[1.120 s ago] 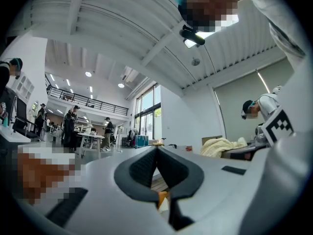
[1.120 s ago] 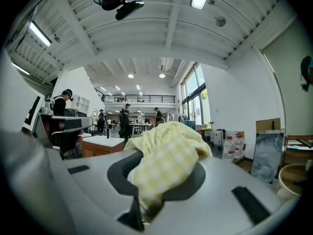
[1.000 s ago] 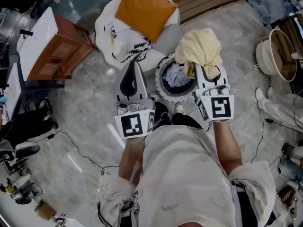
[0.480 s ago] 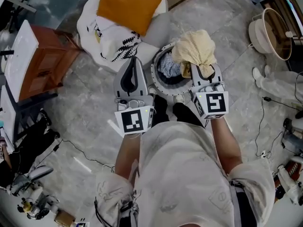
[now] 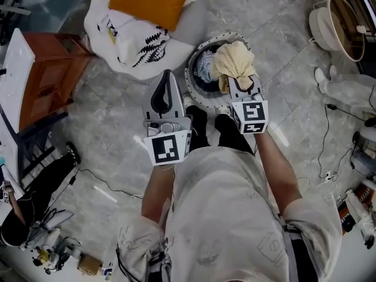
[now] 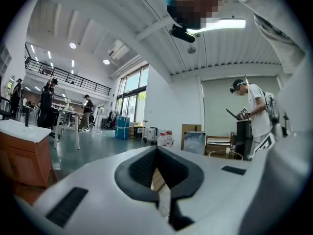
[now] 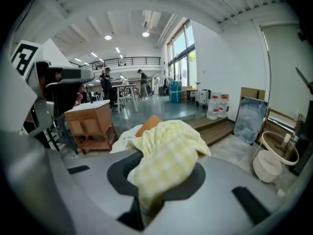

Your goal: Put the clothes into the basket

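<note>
Left tool (image 5: pixel 166 75): jaws pressed together, nothing between, nose roughly level, pointing away from body. Right tool (image 5: pixel 239 82): off to right of left tool, nose tipped down, jaws clamped on yellow cloth (image 5: pixel 233 62), which bunches up over its tips. Marker cube sits at back end of each tool. Both forearms bare and stretched forward: left forearm (image 5: pixel 157 187) right behind left tool, right forearm (image 5: pixel 273 169) behind right tool.
</note>
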{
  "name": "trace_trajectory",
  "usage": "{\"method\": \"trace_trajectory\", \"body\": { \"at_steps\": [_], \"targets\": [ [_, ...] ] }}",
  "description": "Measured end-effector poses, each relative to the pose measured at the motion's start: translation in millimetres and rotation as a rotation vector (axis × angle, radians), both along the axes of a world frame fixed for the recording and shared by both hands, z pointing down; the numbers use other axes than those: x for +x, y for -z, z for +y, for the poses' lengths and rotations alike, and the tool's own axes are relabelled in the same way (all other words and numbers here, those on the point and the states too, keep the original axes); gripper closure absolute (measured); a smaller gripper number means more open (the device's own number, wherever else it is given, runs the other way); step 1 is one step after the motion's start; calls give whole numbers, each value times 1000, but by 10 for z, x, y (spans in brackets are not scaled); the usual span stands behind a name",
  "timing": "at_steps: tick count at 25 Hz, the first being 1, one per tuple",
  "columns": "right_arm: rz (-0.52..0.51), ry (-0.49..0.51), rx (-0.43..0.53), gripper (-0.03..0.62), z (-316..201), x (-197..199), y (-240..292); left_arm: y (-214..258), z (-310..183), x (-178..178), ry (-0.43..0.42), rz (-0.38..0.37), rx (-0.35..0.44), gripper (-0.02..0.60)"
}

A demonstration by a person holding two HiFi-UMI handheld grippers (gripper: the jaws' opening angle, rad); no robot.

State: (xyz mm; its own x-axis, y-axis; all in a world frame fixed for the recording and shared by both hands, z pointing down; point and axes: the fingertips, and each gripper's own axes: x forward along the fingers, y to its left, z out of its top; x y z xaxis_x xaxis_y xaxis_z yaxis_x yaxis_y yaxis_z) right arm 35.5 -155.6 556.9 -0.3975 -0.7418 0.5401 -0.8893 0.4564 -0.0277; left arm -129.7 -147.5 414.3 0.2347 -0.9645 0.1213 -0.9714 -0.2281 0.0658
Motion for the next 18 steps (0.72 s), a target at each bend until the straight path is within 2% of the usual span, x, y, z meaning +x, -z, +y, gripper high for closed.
{"method": "trace_trajectory", "body": {
  "at_steps": [9,18],
  "targets": [
    [70,-7,-235,545,-42,-108,-1203,-317,-81,-69,-8,12,-70,578],
    [153,-17,-482,545,119,-62,-2265,-510,-140,-131,10,15,-101,578]
  ]
}}
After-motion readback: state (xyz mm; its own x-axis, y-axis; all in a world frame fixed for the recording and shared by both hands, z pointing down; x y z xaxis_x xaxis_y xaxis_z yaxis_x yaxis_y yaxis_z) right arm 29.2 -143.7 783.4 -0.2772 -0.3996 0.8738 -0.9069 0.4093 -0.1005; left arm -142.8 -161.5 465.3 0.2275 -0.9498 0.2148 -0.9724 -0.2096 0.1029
